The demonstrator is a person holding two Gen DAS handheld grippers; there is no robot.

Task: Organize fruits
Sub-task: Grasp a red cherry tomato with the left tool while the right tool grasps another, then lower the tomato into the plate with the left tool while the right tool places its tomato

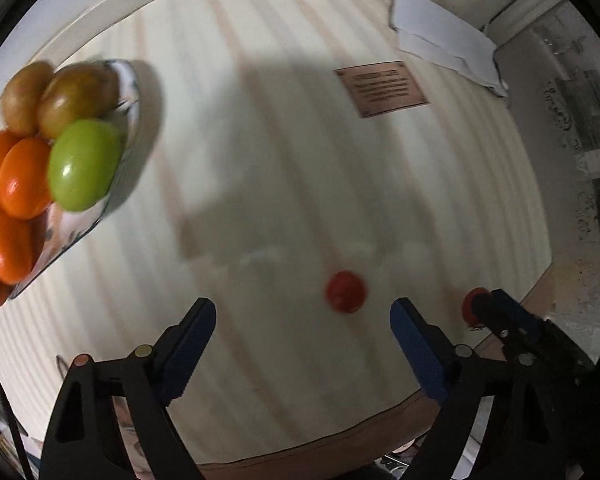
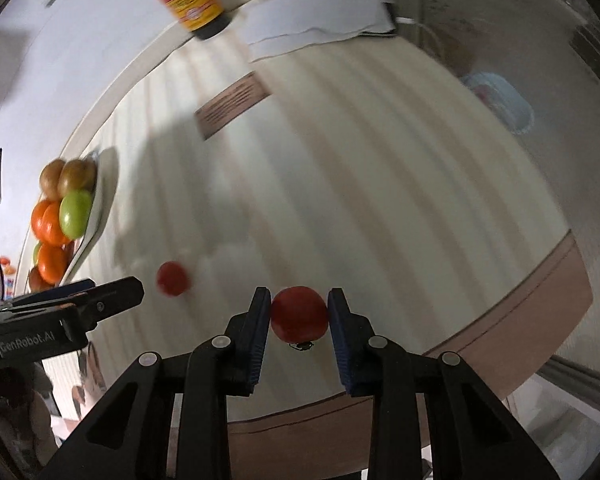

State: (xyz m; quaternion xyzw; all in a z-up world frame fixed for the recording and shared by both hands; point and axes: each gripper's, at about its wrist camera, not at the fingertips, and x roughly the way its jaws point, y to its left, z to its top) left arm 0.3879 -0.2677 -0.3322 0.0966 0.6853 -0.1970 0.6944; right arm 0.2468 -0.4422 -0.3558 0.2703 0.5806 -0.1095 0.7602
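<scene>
Jaws of the right gripper [image 2: 299, 316] pinch a red tomato [image 2: 299, 314] at lower centre; left gripper [image 1: 302, 338] jaws spread, empty. Plate [image 1: 134, 92] at left already piled with fruit. Left to do: held tomato and small tomato [image 1: 346, 291] loose on desk [image 1: 280, 140].

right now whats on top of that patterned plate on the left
The plate carries a pile of fruit: two brownish ones, a green one and orange ones. The fruit covers most of the plate's surface, and the frame edge cuts off the pile's far side.
</scene>
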